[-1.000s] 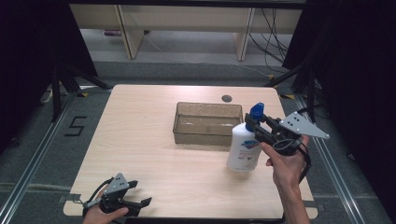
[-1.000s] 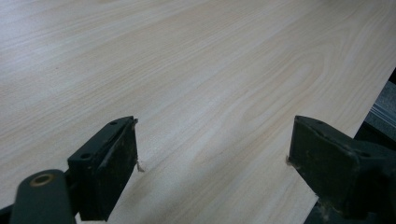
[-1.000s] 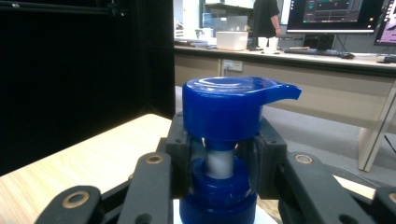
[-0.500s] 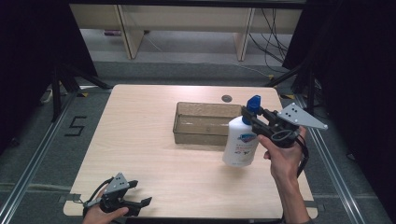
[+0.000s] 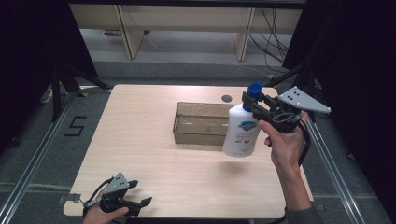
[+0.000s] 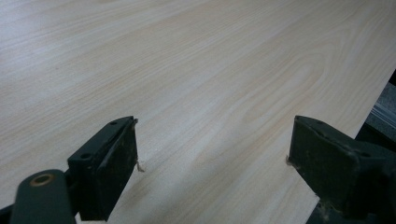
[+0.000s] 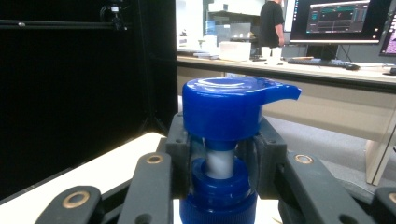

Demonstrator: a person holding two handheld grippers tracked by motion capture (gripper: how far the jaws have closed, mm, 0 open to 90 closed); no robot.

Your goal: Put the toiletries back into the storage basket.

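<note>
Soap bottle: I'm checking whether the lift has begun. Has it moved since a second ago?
Yes. The soap bottle, clamped at its neck by the right gripper, has risen off the table and now overlaps the clear bin.

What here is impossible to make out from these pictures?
- Label text on the white bottle: too small in the high view.
- Bottle's body: cut off by the bottom edge in the right gripper view, behind the right claw.
- Bin contents: translucent walls blur it.
- Small dark disc on the table: too small to identify.
</note>
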